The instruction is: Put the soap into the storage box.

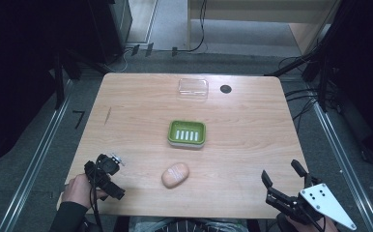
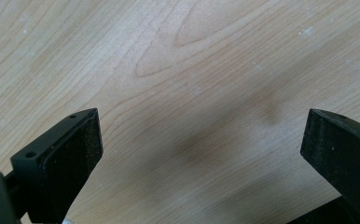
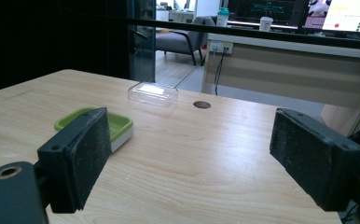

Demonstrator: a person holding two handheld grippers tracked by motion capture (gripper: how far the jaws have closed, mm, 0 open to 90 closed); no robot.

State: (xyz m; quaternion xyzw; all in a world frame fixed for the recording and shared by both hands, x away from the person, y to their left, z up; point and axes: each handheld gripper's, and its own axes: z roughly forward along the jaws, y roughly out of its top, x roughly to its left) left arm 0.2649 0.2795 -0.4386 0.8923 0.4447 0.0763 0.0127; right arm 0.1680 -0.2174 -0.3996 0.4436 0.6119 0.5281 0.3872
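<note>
Nothing is grasped yet; this looks like the approach. The peach oval soap bar (image 1: pixel 175 174) lies on the wooden table (image 1: pixel 252 145), at six o'clock from the green slotted soap dish (image 1: pixel 187 133). Left gripper (image 1: pixel 108 177) and right gripper (image 1: pixel 281 178) both have jaws spread, empty. Next, one must reach the soap.

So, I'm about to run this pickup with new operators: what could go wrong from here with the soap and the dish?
1. The soap bar is rounded and lies flat on the table, so it may squirt out of closing jaws.
2. The left gripper points down at bare wood, off to the soap's side, and may nudge it when it moves in.
3. The green soap dish sits loose just beyond the soap, so an overshoot could shove it.
</note>
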